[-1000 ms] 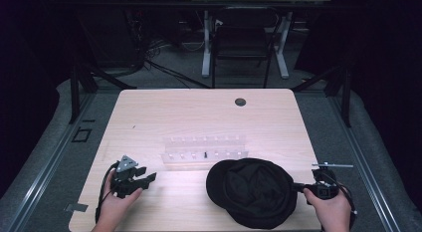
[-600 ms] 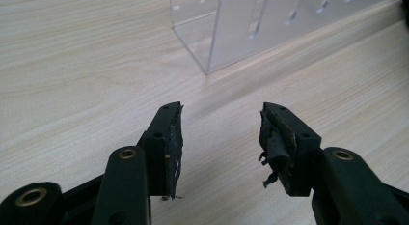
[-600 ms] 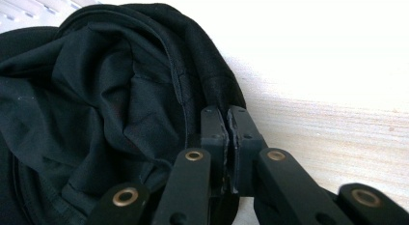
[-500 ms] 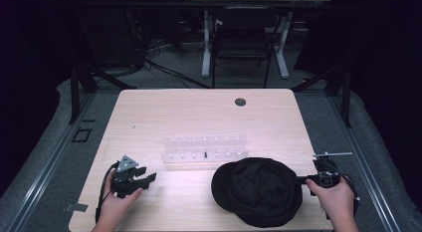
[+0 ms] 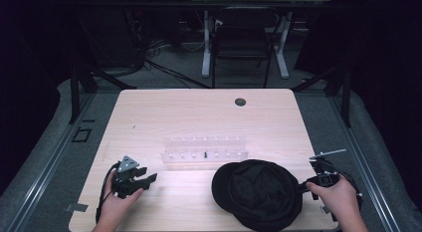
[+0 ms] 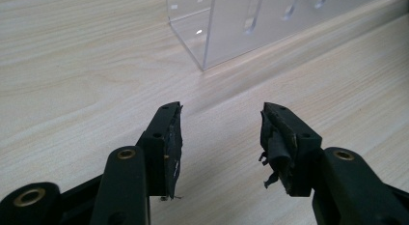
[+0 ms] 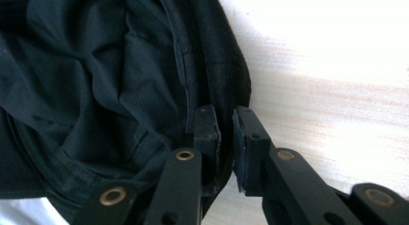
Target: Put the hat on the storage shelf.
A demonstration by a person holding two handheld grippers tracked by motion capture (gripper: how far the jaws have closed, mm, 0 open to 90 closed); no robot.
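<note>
Two jaws of your right gripper [image 7: 224, 123] are pinched on the right-hand rim of the black hat [image 5: 259, 194], which lies crumpled on the near right part of the counter [image 5: 199, 112], your right hand [image 5: 336, 194] just beside it. Your left gripper [image 6: 219, 133] has its jaws spread wide with nothing between them, held low over bare wood at the near left. Beyond it, mid-counter, the clear plastic rack [image 5: 204, 150] stands just far of the hat.
</note>
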